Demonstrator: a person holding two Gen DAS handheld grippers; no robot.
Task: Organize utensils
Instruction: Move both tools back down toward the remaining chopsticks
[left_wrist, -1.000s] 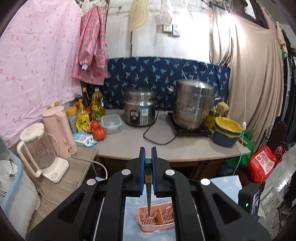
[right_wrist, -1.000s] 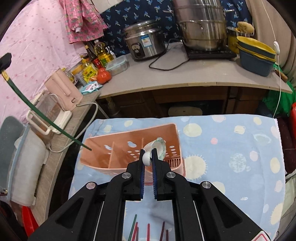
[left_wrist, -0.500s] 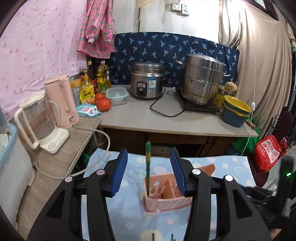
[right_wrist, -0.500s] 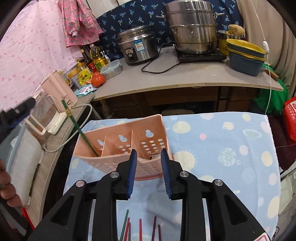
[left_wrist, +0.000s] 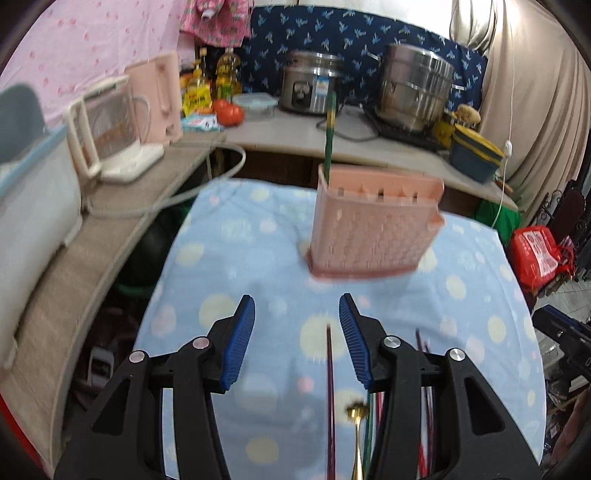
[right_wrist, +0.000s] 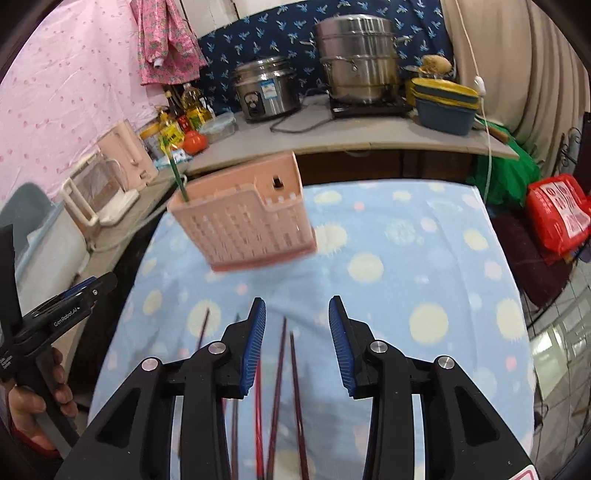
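A pink slotted utensil holder (left_wrist: 373, 229) (right_wrist: 243, 218) stands on the blue spotted cloth (left_wrist: 229, 258). One green chopstick (left_wrist: 328, 129) (right_wrist: 175, 173) stands upright in its left end. My left gripper (left_wrist: 297, 332) is open, low over the cloth in front of the holder. A dark red chopstick (left_wrist: 328, 369) lies beneath its gap, and a gold-tipped utensil (left_wrist: 356, 413) lies beside that. My right gripper (right_wrist: 297, 339) is empty and its jaws are opening above several dark red chopsticks (right_wrist: 284, 350) lying on the cloth.
Behind the cloth, a counter (right_wrist: 332, 136) carries a rice cooker (right_wrist: 266, 88), a steel steamer pot (right_wrist: 358, 59) and stacked bowls (right_wrist: 443, 103). A blender (left_wrist: 110, 133) and a pink kettle (left_wrist: 155, 96) stand at the left. A red bag (right_wrist: 557, 218) lies at the right. A hand (right_wrist: 33, 398) holds the left gripper.
Both grippers opened and drew back low over the cloth. The left one let go of the green chopstick, which now stands in the holder. The right one released its pale spoon.
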